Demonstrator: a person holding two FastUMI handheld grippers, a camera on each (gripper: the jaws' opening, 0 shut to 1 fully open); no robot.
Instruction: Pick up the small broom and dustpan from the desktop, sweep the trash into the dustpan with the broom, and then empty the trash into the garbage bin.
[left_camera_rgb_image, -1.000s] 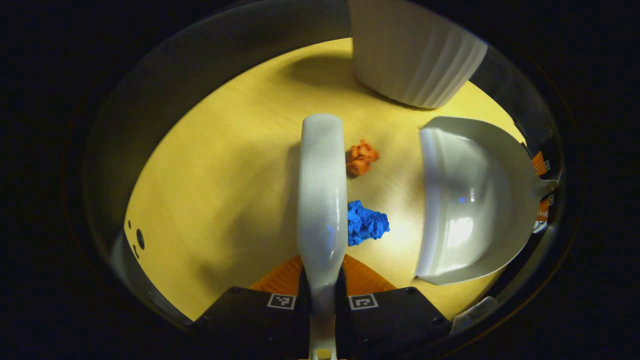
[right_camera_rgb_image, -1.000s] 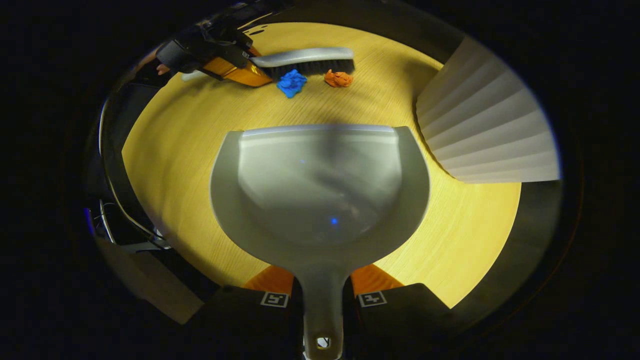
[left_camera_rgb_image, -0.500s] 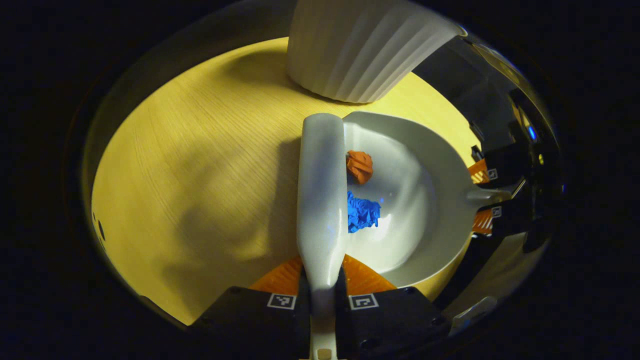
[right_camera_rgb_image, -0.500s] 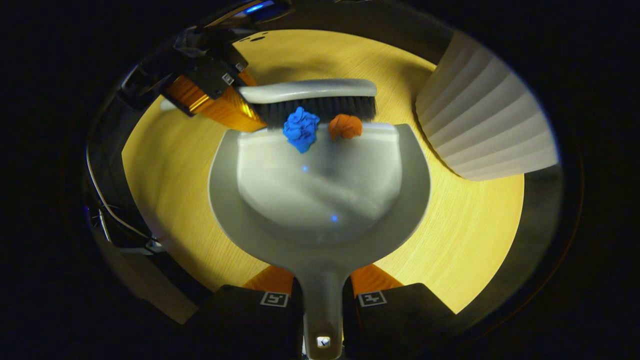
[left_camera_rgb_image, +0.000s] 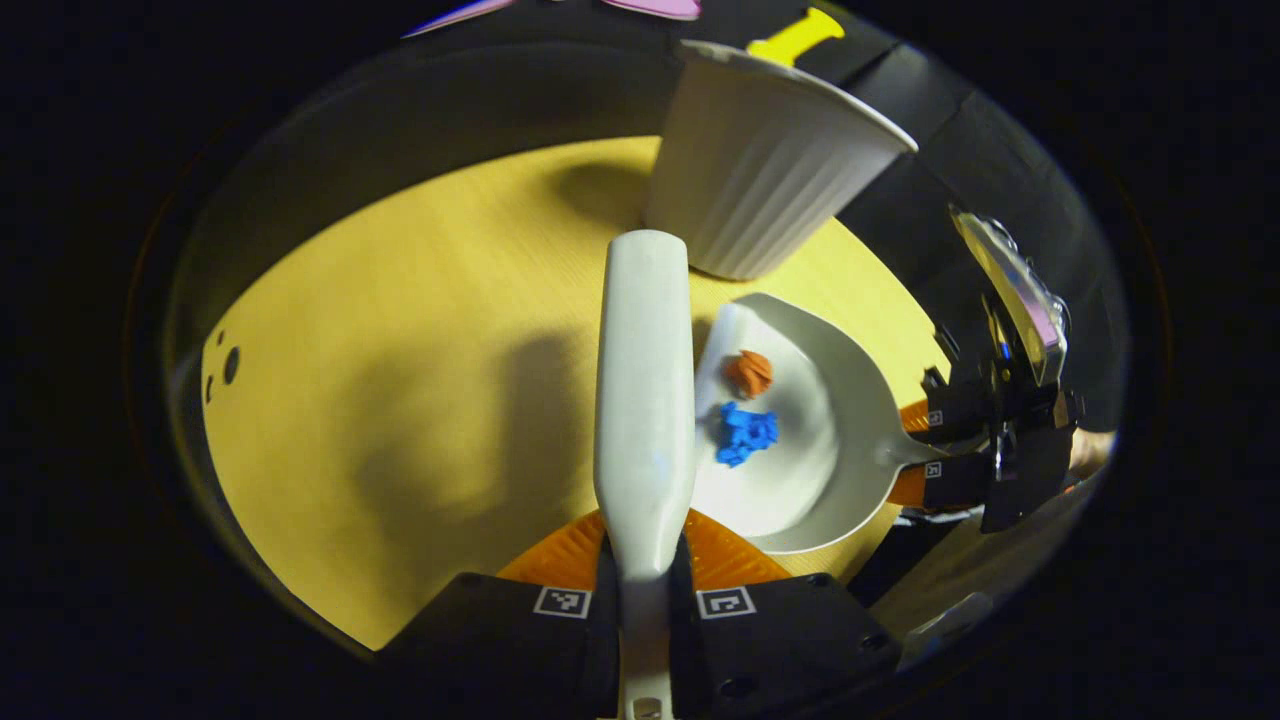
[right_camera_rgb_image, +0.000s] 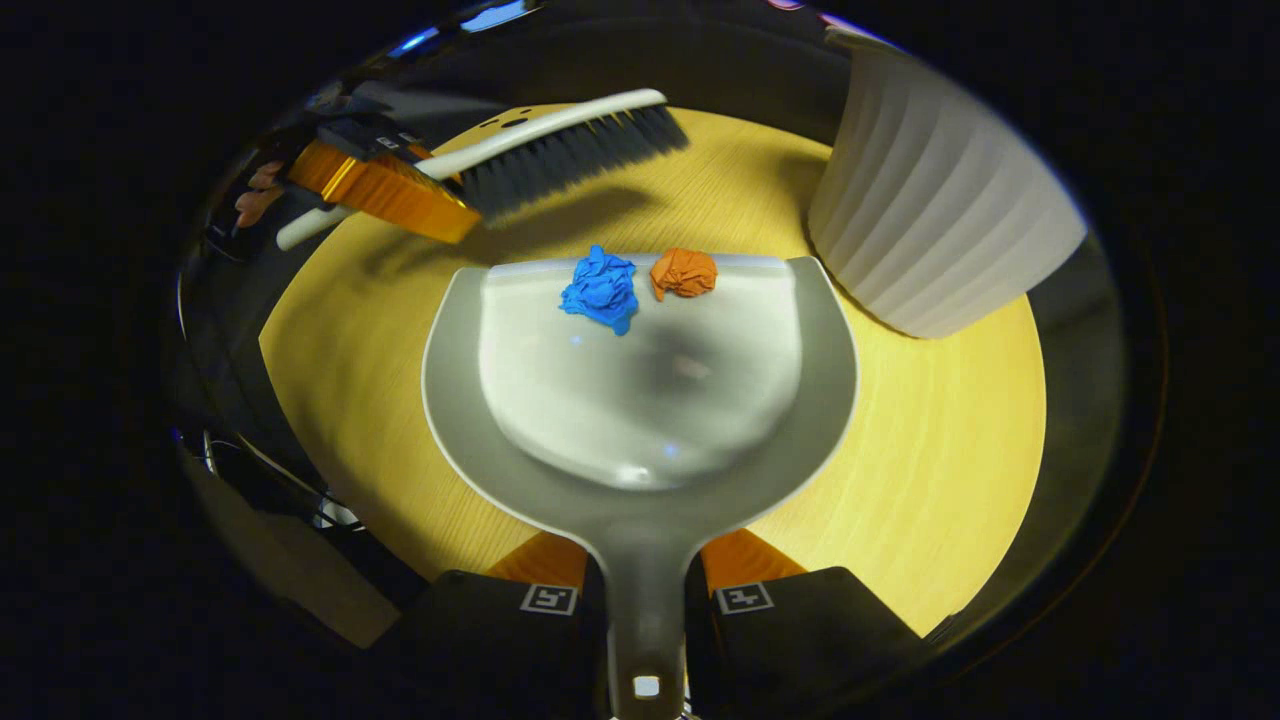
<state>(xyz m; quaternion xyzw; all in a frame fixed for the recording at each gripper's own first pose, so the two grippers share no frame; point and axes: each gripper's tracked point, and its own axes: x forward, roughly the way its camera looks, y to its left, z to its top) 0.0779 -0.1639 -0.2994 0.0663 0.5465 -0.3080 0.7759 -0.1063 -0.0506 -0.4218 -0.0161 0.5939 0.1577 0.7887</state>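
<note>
The right gripper (right_camera_rgb_image: 645, 590) fingers are clamping the dustpan (right_camera_rgb_image: 640, 400) handle; blue (right_camera_rgb_image: 600, 288) and orange (right_camera_rgb_image: 684, 272) scraps are sitting at its far lip. The left gripper (left_camera_rgb_image: 645, 590) fingers are gripping the broom (left_camera_rgb_image: 643, 390), hanging above the desk (left_camera_rgb_image: 420, 400); the bin (right_camera_rgb_image: 930, 230) is standing close ahead-right

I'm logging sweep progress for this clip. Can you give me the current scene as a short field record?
broom: clamped by the left gripper, bristles lifted off the desktop
dustpan: handle clamped by the right gripper
blue paper wad: inside the dustpan, near its front lip
orange paper wad: inside the dustpan, beside the blue one
garbage bin: white, ribbed, upright on the desktop, beside the dustpan
stage: trash collected, not yet emptied
</note>
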